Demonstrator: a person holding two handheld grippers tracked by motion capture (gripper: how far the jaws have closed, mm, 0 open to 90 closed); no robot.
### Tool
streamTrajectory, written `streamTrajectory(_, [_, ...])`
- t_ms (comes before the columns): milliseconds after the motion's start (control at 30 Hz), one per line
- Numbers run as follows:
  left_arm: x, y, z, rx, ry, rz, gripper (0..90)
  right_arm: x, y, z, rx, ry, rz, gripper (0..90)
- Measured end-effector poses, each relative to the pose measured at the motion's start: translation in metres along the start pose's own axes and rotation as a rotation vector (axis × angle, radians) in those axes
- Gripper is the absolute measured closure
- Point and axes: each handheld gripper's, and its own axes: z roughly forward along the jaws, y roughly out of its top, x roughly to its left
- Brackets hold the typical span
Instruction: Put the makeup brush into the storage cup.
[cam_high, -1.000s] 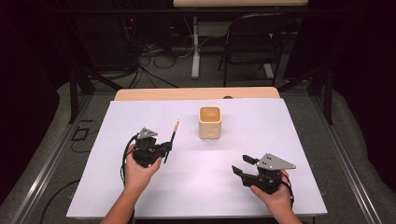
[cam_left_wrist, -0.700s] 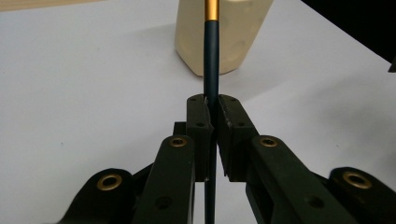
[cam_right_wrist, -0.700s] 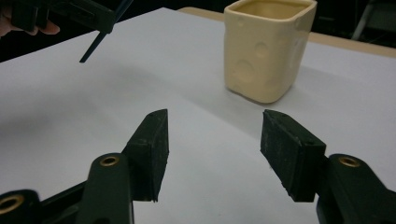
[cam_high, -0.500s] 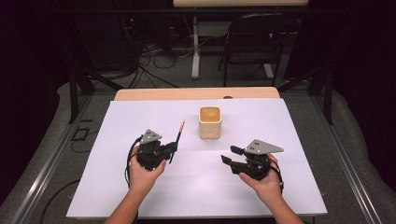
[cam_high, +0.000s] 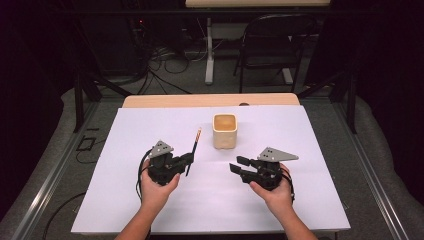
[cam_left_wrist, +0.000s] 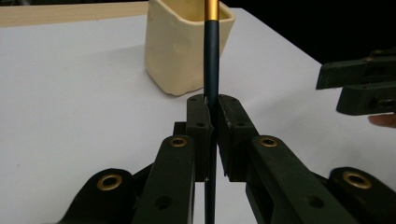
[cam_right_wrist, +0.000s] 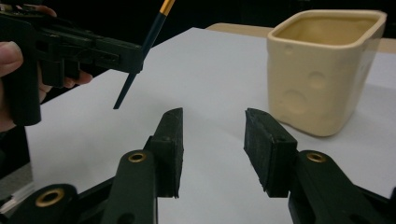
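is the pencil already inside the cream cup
No, the pencil is clamped between the left gripper pads, held outside and in front of the cream cup.

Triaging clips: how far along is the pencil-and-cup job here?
Done: the left hand-held gripper is shut on the pencil, lifted off the table. In hand: the right hand-held gripper, jaws just closing on nothing, sits near it. Left: the pencil is not yet in the cream cup.
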Motion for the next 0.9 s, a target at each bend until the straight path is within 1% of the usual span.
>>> streamTrajectory(67, [-0.002,-0.001,0.001,-0.004,-0.014,0.001,83.6,0.0,-0.003,0.001,-0.006,0.018,0.026,57.9])
streamTrajectory(133, [-0.005,-0.003,0.003,-0.008,-0.032,-0.007,83.5,0.0,-0.004,0.0,-0.01,0.029,0.039,58.7])
streamTrajectory(233, [-0.009,-0.006,0.007,-0.007,-0.065,-0.019,83.6,-0.001,-0.004,-0.002,-0.031,0.064,0.086,59.5])
streamTrajectory(300, [-0.012,-0.007,0.01,-0.004,-0.08,-0.017,83.5,-0.001,-0.004,-0.003,-0.039,0.075,0.099,59.9])
streamTrajectory(367, [-0.016,-0.01,0.013,0.002,-0.105,-0.023,83.5,0.0,-0.004,-0.004,-0.048,0.094,0.118,60.9])
streamTrajectory(500, [-0.026,-0.014,0.019,0.012,-0.135,-0.002,83.6,-0.001,-0.006,-0.003,-0.063,0.142,0.179,62.1])
streamTrajectory(600, [-0.032,-0.016,0.022,0.023,-0.147,0.01,83.6,-0.002,-0.008,-0.002,-0.068,0.17,0.225,63.0])
streamTrajectory(667, [-0.034,-0.017,0.023,0.029,-0.155,0.015,83.6,-0.004,-0.009,-0.002,-0.081,0.187,0.26,64.0])
streamTrajectory(700, [-0.034,-0.017,0.023,0.029,-0.155,0.015,83.6,-0.005,-0.009,-0.003,-0.084,0.194,0.276,64.7])
streamTrajectory(767, [-0.037,-0.019,0.025,0.038,-0.169,0.012,83.6,-0.007,-0.01,-0.003,-0.093,0.206,0.312,65.6])
streamTrajectory(833, [-0.039,-0.02,0.027,0.046,-0.175,0.017,83.6,-0.009,-0.012,-0.003,-0.101,0.209,0.336,66.9])
streamTrajectory(900, [-0.042,-0.021,0.028,0.051,-0.182,0.022,83.6,-0.01,-0.013,-0.002,-0.098,0.206,0.341,67.1])
